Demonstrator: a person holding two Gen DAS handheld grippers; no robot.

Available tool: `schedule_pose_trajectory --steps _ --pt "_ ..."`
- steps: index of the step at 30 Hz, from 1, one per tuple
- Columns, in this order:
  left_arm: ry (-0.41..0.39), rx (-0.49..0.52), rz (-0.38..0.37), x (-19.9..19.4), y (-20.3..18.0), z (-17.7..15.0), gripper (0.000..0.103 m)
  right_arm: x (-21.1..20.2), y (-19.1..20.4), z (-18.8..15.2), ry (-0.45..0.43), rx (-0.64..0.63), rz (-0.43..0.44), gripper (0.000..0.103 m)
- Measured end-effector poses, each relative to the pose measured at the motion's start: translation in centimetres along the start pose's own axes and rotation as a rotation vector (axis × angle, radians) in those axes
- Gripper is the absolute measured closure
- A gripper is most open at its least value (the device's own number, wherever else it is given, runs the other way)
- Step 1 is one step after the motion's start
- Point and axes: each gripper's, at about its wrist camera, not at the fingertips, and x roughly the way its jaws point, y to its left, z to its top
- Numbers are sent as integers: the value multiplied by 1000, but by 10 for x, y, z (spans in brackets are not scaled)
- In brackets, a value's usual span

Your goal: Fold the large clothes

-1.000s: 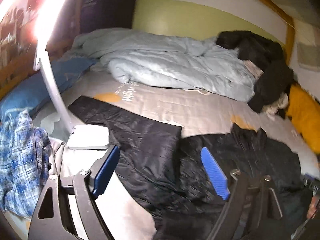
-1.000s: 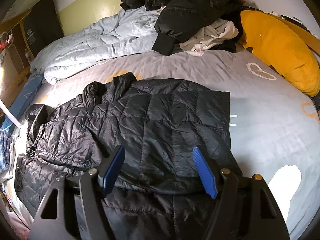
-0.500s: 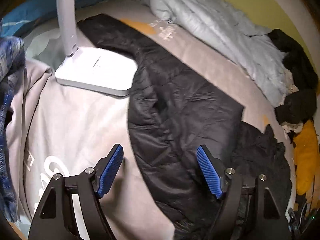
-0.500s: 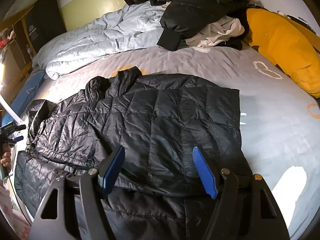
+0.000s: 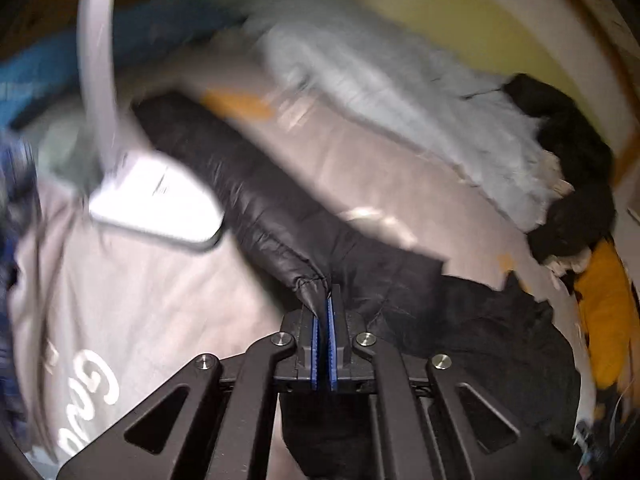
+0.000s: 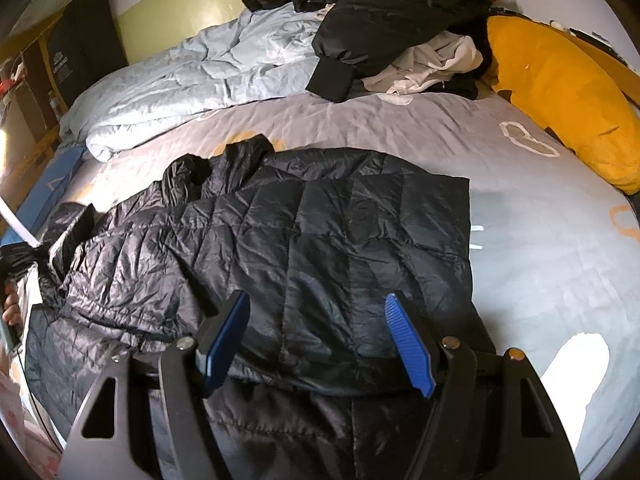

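One white lamp base [image 5: 154, 204] rests touching the black jacket's sleeve [image 5: 248, 184].

We look along the right gripper [image 6: 320, 344], whose blue-padded jaws stand apart above a black quilted jacket [image 6: 304, 240] without pressing on it. The jacket lies spread on the grey bed sheet [image 6: 540, 240], collar toward the far side. Beyond it we see a pale blue duvet [image 6: 192, 80], a heap of dark clothes [image 6: 392, 4] over white fabric, and a yellow pillow [image 6: 560, 92] at right. At the left edge, a hand [image 6: 10, 308] shows.
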Motion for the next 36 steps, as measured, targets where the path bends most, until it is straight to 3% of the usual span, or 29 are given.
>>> schedule_pose_trajectory --steps 3,7,13,16,23,25,27,29,33,36 --pt "-79 108 -74 -40 -33 -6 100 0 3 2 -4 3 6 35" --pt "-118 224 -165 -76 -72 -29 100 -2 9 0 -10 -21 3 35" --pt "13 372 -238 -57 -142 -84 100 -6 9 -2 -18 -16 5 35" --pt "68 454 -197 -35 -168 -109 100 -9 9 -1 -24 -11 5 35" --pt "141 477 -165 -11 -173 -127 100 -16 9 0 -42 -23 5 35" --pt "173 459 -162 -7 -171 -134 95 -15 10 0 -38 -20 7 35" --pt "184 416 -179 -17 -164 -140 73 -15 10 0 -34 -17 9 35" --pt "161 391 -210 -40 -155 -145 58 -16 10 1 -35 -16 16 35" --pt "78 376 -244 -76 -145 -130 46 -24 8 2 -59 -16 23 35" --pt "-9 354 -206 -92 -130 -107 42 -28 6 3 -69 -6 25 35"
